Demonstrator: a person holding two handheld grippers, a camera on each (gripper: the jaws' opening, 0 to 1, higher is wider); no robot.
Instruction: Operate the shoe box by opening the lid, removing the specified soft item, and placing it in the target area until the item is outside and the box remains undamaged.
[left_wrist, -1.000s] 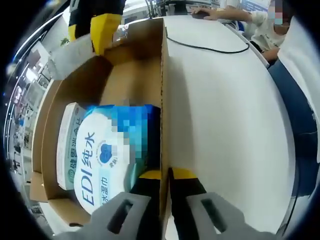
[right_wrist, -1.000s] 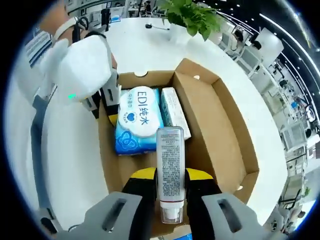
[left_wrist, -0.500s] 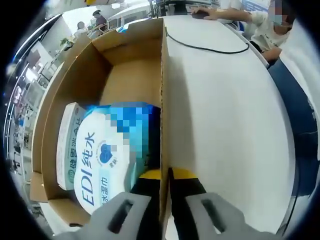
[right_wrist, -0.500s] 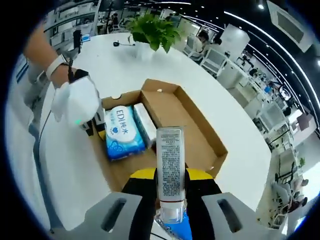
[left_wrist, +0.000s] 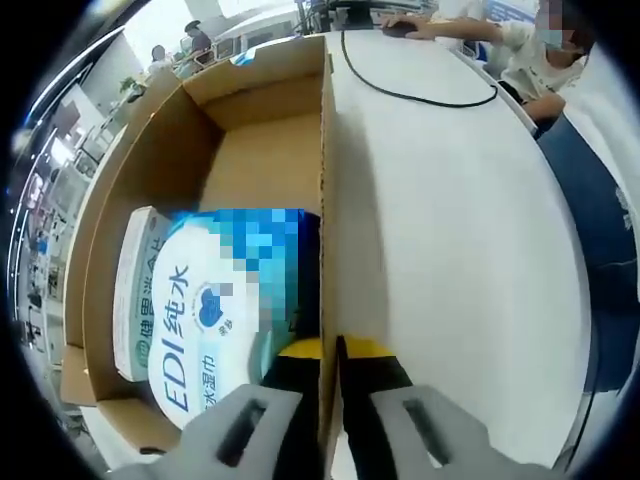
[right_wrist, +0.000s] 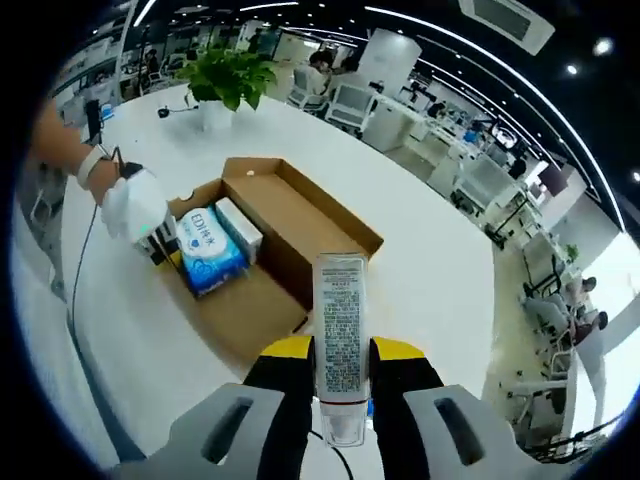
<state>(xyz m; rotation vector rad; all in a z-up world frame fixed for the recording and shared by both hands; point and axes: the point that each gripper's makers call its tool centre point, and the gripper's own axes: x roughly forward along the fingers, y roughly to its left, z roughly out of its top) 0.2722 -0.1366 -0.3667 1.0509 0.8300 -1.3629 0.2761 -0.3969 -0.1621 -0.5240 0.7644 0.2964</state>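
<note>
A white table (right_wrist: 440, 270) in an open office carries an open cardboard box (right_wrist: 300, 235). The right gripper (right_wrist: 340, 365) is clamped on a white printed tube (right_wrist: 340, 335), held above the table. The left gripper (left_wrist: 328, 350) pinches the box wall (left_wrist: 327, 200) beside a blue wipes pack (left_wrist: 215, 320).

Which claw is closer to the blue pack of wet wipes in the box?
Left. The left claw is pinched on the shoe box wall right beside the wet wipes pack. The right claw is up above the table, away from the box, holding a tube.
</note>
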